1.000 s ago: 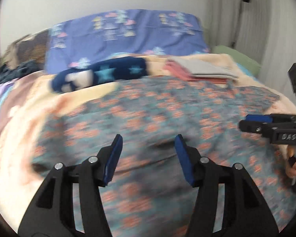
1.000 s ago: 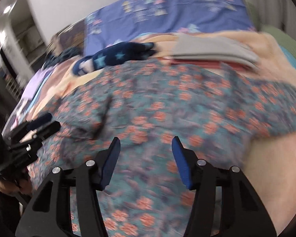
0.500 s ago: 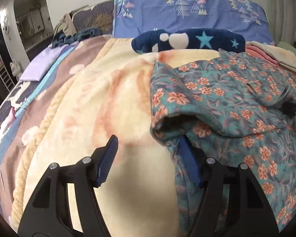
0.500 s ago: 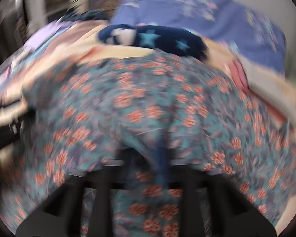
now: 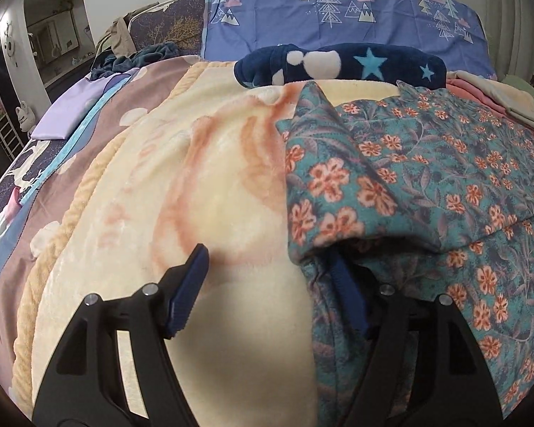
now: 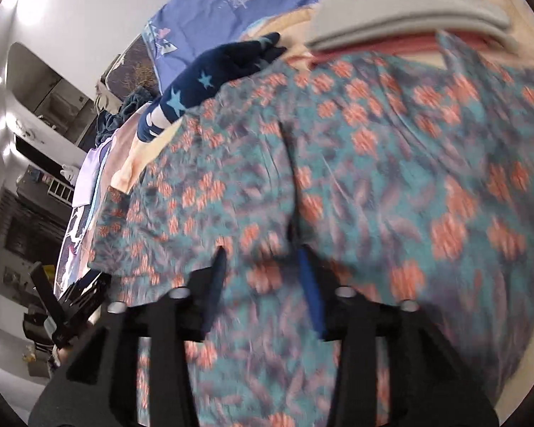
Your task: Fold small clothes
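The floral garment (image 5: 427, 185) lay on the cream blanket (image 5: 203, 185) of the bed, its left edge folded over. The left tongs (image 5: 270, 284) were opening at that edge, cloth draped over the pad at three o'clock. The right tongs (image 6: 263, 277) were opening over blurred fabric, apparently pinching nothing. A starry navy fleece (image 5: 338, 62) lay at twelve o'clock.

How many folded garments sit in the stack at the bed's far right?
2 visible: a grey folded garment on top and a pink folded garment under it, beyond the floral garment; more may be hidden.
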`<state>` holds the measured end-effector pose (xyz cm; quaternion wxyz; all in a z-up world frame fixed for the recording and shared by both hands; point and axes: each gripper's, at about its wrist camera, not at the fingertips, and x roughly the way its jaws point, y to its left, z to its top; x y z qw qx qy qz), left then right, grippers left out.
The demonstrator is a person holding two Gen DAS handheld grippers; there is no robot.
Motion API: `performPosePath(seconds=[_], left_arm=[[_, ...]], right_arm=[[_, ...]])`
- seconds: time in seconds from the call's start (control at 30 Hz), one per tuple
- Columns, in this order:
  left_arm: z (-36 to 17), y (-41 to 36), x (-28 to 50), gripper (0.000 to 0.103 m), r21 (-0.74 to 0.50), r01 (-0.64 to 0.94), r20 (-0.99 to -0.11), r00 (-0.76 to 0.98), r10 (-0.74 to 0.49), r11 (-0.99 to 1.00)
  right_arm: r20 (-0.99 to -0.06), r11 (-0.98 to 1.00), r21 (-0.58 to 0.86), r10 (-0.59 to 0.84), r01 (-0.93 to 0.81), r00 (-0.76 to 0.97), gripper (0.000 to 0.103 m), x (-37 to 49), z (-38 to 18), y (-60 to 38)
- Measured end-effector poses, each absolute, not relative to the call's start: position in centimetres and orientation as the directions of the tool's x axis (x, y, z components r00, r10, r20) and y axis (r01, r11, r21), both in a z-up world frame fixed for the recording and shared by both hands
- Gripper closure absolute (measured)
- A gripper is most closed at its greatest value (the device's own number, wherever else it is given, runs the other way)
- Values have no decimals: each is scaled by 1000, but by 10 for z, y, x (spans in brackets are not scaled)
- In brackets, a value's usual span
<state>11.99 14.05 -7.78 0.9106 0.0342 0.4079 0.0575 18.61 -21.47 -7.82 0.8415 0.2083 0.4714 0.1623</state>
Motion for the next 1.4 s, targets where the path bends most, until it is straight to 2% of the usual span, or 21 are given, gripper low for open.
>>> performPosePath(seconds=[0.1,0.13,0.17,0.2,0.27,0.37,0.4,0.47,0.57,0.63,0.73,0.83,0.9,1.1,1.13,1.17,1.2,1.27,1.33,1.4], left_arm=[[-79,140,123,29,119,-82,-742,654,143,990],[-80,139,125,29,121,-85,-744,652,147,989],[-80,139,126,28,122,-88,-745,650,150,989],[-80,139,127,28,126,-90,-745,649,154,988],[-79,138,126,28,134,-93,-741,651,161,987],[-76,137,122,28,150,-97,-729,661,176,984],[-75,136,121,28,156,-96,-725,665,180,983],[-73,132,117,29,170,-79,-713,678,178,982],[-71,124,110,29,191,-43,-703,692,167,981],[-69,122,106,29,192,-26,-703,694,155,981],[-61,128,97,29,125,13,-721,688,82,992],[-45,138,87,29,0,72,-716,696,-50,997],[-33,144,91,29,-44,63,-692,718,-75,997],[-46,161,181,31,-192,-18,-754,643,-135,981],[-56,162,197,39,-214,-30,-774,614,-152,976],[-68,166,216,77,-268,-44,-792,578,-194,962],[-75,169,226,98,-329,-53,-794,556,-246,943],[-68,174,232,100,-408,-66,-752,590,-295,910],[-47,177,225,100,-381,-22,-691,672,-269,924],[-49,179,226,100,-310,-39,-711,672,-204,950]], right_arm=[[-740,869,488,460,-80,490,51,217,-86,-200],[-743,874,481,451,-75,495,57,226,-87,-193],[-744,878,472,445,-80,498,90,229,-86,-189],[-743,878,470,448,-89,496,100,231,-83,-184],[-684,865,487,465,-123,562,100,219,-59,-185],[-600,891,436,392,-126,697,101,193,-18,-212],[-599,904,413,357,-106,716,100,189,-15,-219],[-661,950,311,240,-31,711,100,189,-23,-242],[-759,937,346,256,38,599,97,195,-63,-262],[-764,926,374,271,59,586,97,192,-80,-271],[-739,914,403,292,50,607,96,185,-81,-276],[-737,939,342,248,31,628,94,179,-72,-271],[-730,952,306,220,22,647,89,176,-66,-269],[-680,961,276,186,12,710,88,154,-46,-257],[-666,956,293,219,-19,713,87,149,-44,-253],[-661,949,312,257,-52,705,81,145,-45,-249],[-667,943,323,287,-80,688,78,144,-49,-244],[-710,959,270,259,-87,655,74,145,-65,-237],[-732,968,240,231,-75,641,75,148,-86,-238],[-721,964,255,240,-74,650,75,149,-94,-239]])
